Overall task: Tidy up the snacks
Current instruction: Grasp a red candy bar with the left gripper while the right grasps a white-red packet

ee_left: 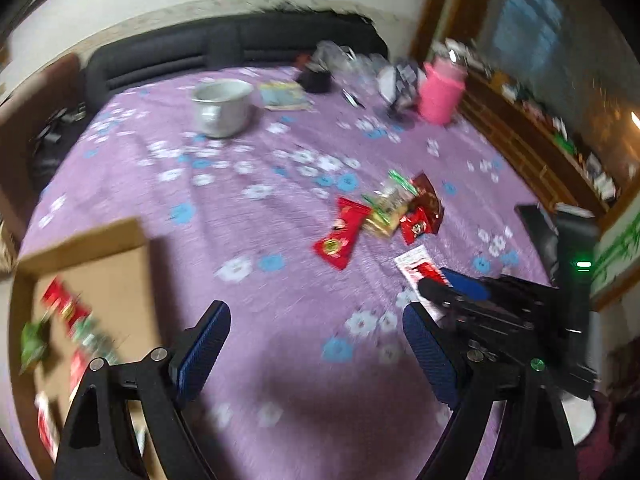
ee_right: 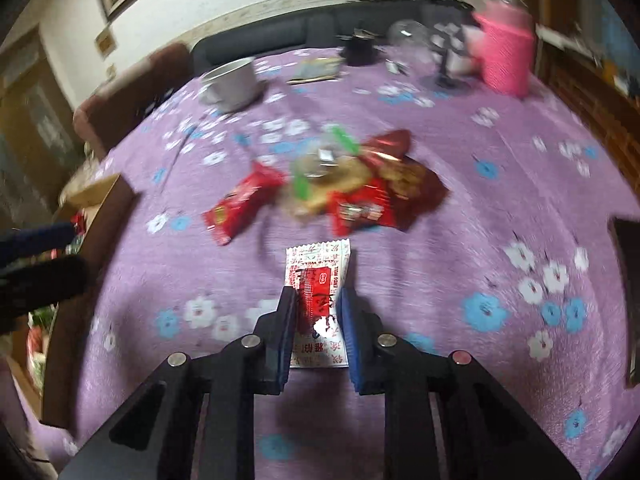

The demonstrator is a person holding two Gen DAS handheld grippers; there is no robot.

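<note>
Some snacks already lie in the cardboard box (ee_left: 100, 280) at the table's left edge. A pile of snack packets (ee_right: 320, 184) still waits mid-table. The right tongs (ee_right: 316, 300) pinch a white-and-red packet (ee_right: 318, 276) near the front edge. The left tongs (ee_left: 316, 340) are spread wide, holding nothing.

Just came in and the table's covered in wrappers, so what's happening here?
A person is sorting snacks with two handheld grippers. The right gripper is shut on a white and red packet lying on the purple tablecloth. The left gripper is open and empty beside a cardboard box already holding some snacks. More packets remain piled mid-table.
</note>
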